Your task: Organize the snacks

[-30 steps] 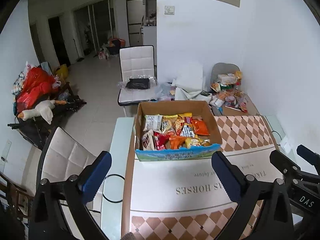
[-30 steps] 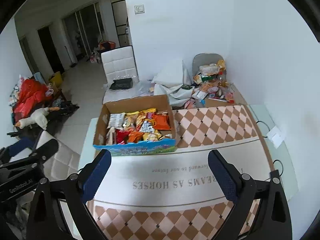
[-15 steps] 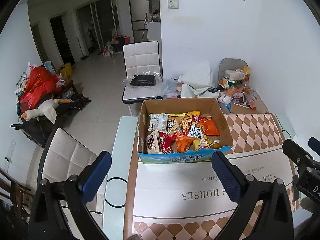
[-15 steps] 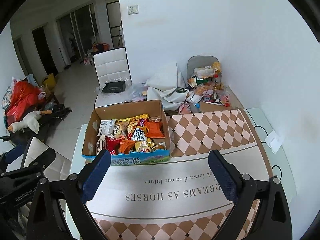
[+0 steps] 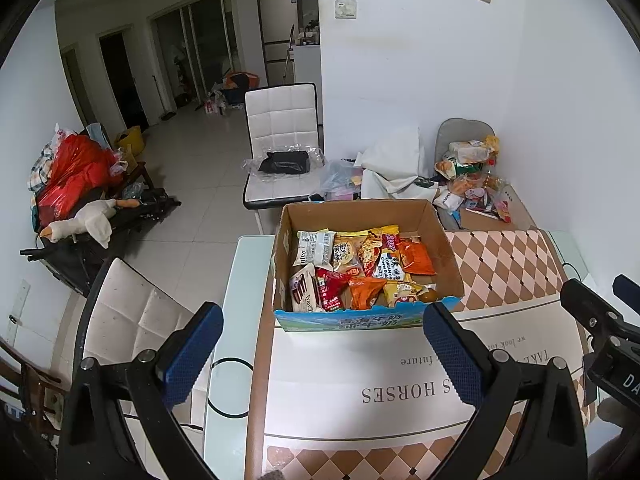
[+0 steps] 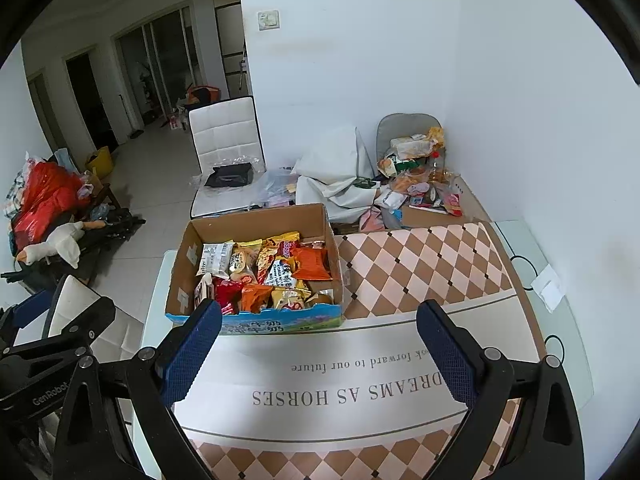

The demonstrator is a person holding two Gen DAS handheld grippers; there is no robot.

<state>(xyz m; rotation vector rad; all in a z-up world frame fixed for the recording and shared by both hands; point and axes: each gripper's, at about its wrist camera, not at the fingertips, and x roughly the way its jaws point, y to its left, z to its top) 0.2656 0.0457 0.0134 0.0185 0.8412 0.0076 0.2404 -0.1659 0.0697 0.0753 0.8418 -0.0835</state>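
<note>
Since a second ago both of our grippers have drawn back and lifted a little: the cardboard box [image 5: 362, 216] sits smaller and farther off in both views, and more of the printed table mat [image 6: 360, 376] shows in front of it.

Our left gripper [image 5: 322, 350] hangs above the near edge of the table with its blue pads spread wide and nothing between them. Our right gripper [image 6: 318, 346] does the same, spread and empty, just beside the left one.

The snacks [image 6: 264, 276] lie in the box as a loose, overlapping heap of packets, white, red, orange and yellow, some flat and some tilted. The box stands on the left part of the mat, its blue front wall facing us. A second pile of packets [image 6: 416, 172] lies well apart, beyond the far right corner of the table.

As for the step, we judge that the scene fits two readings: packets already gathered into the box, or a box waiting to be sorted through. We cannot tell which. Any reach into the box would call for a wide-spread gripper coming down over one packet's edge without dragging its neighbours.
</note>
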